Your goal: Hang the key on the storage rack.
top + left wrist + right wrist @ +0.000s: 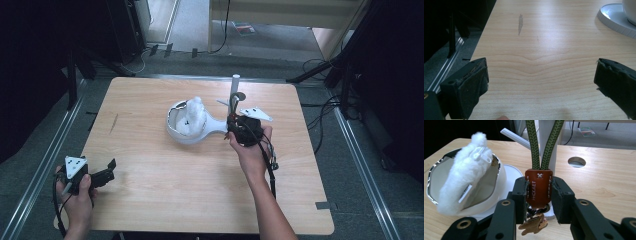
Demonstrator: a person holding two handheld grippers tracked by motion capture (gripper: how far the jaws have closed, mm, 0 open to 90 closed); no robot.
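My right gripper (539,195) is shut on the brown leather tab (538,183) of a keychain. Its green braided cord (544,147) runs up along a white post (543,132), and a small copper charm (534,225) hangs below the jaws. In the high view the right gripper (235,125) sits at the foot of the post (234,87). Just left of it, a fluffy white pouch (194,116) (461,177) leans in a chrome-rimmed white bowl (175,131) (431,177). My left gripper (111,167) (541,77) stands open over bare wood at the front left.
A round hole (577,161) is cut in the wooden table (160,200) behind the post. A dark streak (114,123) (520,23) marks the left side. The bowl's white base (614,20) lies far ahead of the left gripper. Metal floor rails (47,150) flank the table.
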